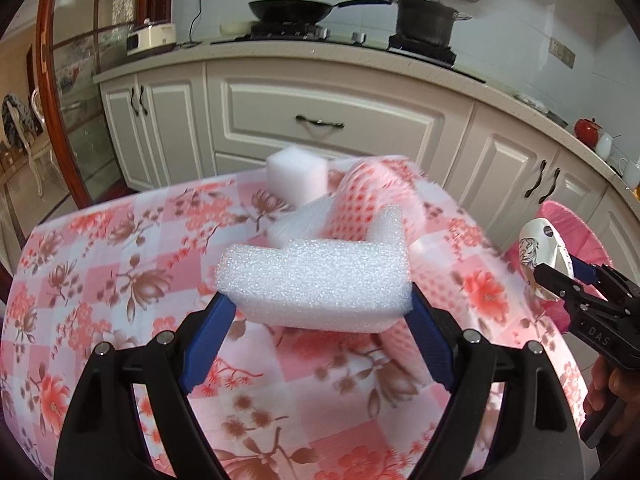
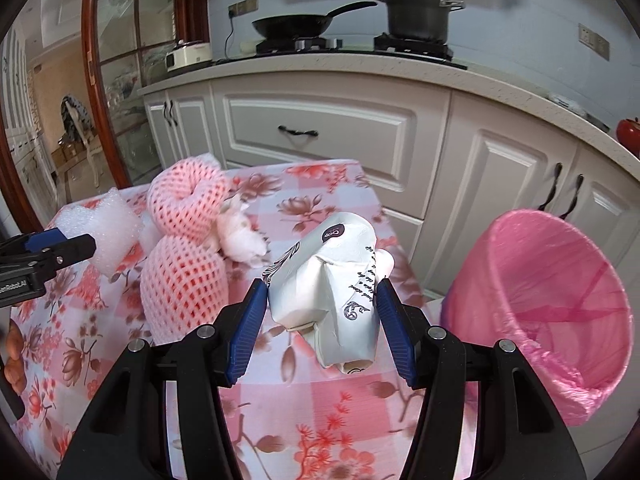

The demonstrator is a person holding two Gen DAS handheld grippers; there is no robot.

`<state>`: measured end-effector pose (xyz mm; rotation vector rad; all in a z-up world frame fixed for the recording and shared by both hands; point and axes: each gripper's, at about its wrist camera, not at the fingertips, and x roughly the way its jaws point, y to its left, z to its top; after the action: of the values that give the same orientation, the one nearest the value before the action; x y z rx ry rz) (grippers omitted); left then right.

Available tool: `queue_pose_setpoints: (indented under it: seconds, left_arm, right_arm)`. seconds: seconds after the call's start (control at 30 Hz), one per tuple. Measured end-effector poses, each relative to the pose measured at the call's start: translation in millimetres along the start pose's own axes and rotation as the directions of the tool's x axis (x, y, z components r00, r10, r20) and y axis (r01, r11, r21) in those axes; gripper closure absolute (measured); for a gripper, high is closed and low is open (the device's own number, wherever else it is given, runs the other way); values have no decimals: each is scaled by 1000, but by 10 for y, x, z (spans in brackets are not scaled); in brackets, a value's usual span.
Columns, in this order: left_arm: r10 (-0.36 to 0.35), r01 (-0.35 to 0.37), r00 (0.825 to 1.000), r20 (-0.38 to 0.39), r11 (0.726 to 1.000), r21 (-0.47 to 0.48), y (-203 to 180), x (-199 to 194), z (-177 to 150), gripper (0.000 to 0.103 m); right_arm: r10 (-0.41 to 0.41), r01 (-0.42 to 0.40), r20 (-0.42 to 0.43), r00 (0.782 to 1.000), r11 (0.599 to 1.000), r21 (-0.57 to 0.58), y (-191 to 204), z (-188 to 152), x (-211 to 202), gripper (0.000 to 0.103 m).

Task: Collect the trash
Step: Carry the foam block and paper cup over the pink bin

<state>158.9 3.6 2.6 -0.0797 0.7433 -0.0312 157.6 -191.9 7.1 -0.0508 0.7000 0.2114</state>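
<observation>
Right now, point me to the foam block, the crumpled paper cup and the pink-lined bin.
foam block (image 1: pixel 316 280), left wrist view, middle of its front face.
crumpled paper cup (image 2: pixel 324 296), right wrist view, centre of its white creased body.
pink-lined bin (image 2: pixel 516 280), right wrist view, outer wall near the rim.

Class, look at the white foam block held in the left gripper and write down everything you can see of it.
The white foam block is a thick slab of bubbly, coarse-celled packing foam with rounded corners and a raised step on its far right side, roughly L-shaped. It looks light and soft. The left gripper is shut on it, one blue pad pressing each end, holding it lifted above the floral tablecloth, lying about level. In the right wrist view only one end shows, beside the pink foam netting; contact between them cannot be told.
</observation>
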Motion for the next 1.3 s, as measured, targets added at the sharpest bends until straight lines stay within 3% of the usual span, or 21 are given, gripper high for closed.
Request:
queue_pose_setpoints:
  seconds: [0.77,1.3]
  left_arm:
    - [-106,100,993,49,987,126,-929,-93,301,22]
    - [-219,204,975,44,954,221,-1833,9,460,22]
  right_arm:
    - [-99,91,83,992,992,90,-739,95,-393,49]
    - [-174,154,101,980,972,177,-1461,69,-600,49]
